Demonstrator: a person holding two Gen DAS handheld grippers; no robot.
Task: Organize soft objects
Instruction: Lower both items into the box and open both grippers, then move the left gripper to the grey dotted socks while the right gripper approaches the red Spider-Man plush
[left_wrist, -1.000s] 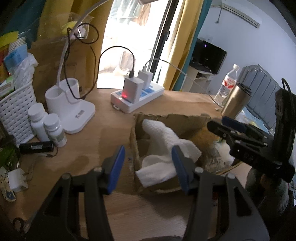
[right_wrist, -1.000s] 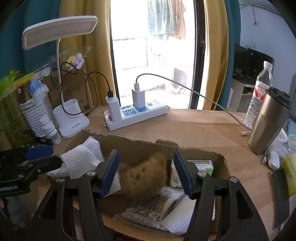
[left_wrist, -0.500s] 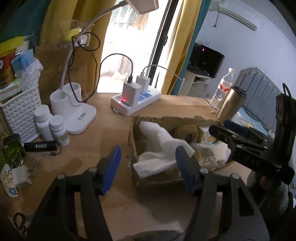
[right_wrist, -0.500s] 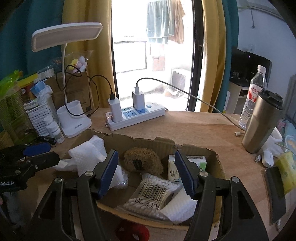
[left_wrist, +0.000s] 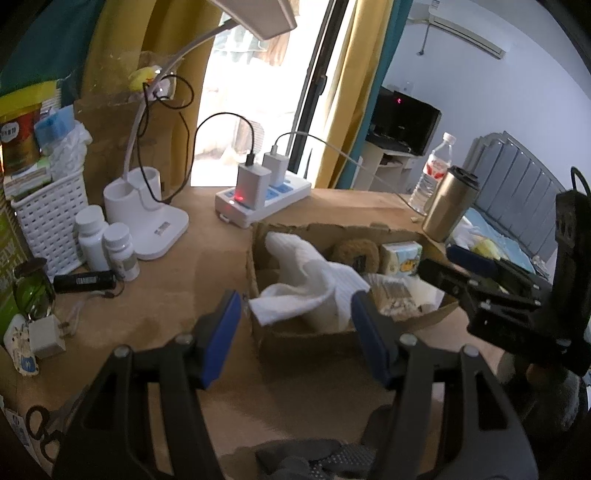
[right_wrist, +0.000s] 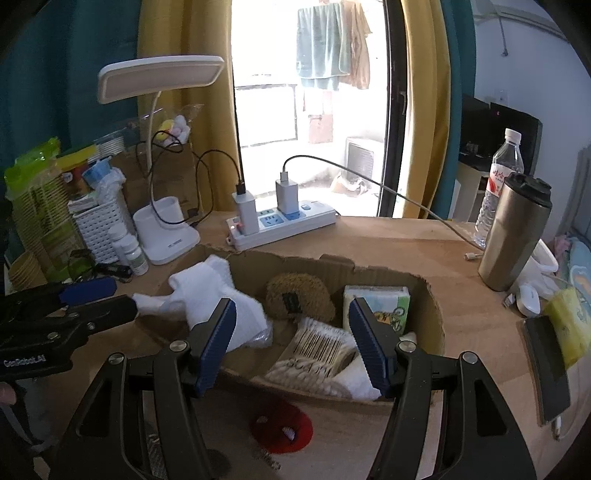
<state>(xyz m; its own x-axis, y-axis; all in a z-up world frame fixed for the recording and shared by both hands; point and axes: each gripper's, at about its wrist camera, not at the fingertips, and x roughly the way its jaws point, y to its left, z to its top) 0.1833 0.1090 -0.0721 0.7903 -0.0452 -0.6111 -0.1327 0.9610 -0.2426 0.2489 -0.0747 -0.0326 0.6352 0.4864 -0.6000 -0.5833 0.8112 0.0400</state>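
A torn cardboard box (left_wrist: 332, 229) (right_wrist: 388, 275) sits mid-desk. A white towel (left_wrist: 314, 280) (right_wrist: 218, 291) is draped over its left end. Beside it lie a brown sponge (right_wrist: 299, 295), a tissue pack (right_wrist: 376, 306) and a pack of cotton swabs (right_wrist: 321, 347). My left gripper (left_wrist: 295, 336) hovers in front of the box's left end, open, its blue pads apart and pressing on nothing. My right gripper (right_wrist: 293, 343) hangs over the box's near wall, also open and empty. In the right wrist view, the left gripper's tips (right_wrist: 110, 306) are close to the towel's corner.
Behind the box are a power strip (left_wrist: 262, 203) with chargers, a white lamp base (left_wrist: 147, 218), pill bottles (left_wrist: 92, 240) and a white basket (left_wrist: 48, 218). A steel tumbler (right_wrist: 517, 236), water bottle (right_wrist: 502, 173) and phone (right_wrist: 546, 365) stand right. A red object (right_wrist: 282, 428) lies near me.
Both grippers have drawn back and slightly up from the box. The left jaws have widened, and the towel stays draped in the box's left end.
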